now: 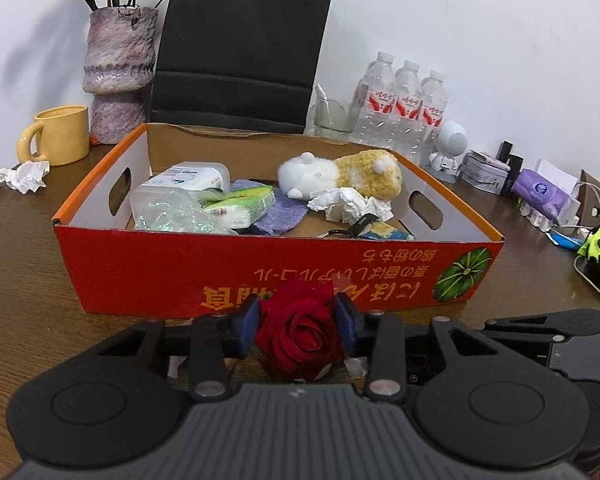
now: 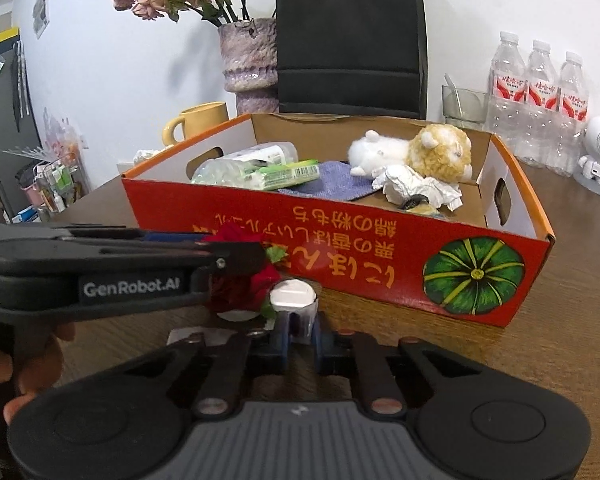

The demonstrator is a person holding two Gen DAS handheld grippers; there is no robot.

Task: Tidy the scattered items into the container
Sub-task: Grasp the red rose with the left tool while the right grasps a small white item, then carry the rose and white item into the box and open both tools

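Note:
The red cardboard box [image 1: 340,264] stands on the wooden table and holds a plush toy [image 1: 340,174], tissue packs, a purple cloth and crumpled paper. My left gripper [image 1: 297,326] is shut on a red rose [image 1: 296,340] just in front of the box's near wall. The right wrist view shows the box [image 2: 380,252], the left gripper from the side and the rose [image 2: 244,280]. My right gripper [image 2: 300,334] is shut on a small white-capped bottle [image 2: 293,300] beside the rose.
A crumpled tissue [image 1: 18,178] lies by a yellow mug [image 1: 58,134] at the left. A vase [image 1: 120,72], black bag [image 1: 240,48], glass, water bottles [image 1: 404,108], robot figure and cables stand behind and right of the box.

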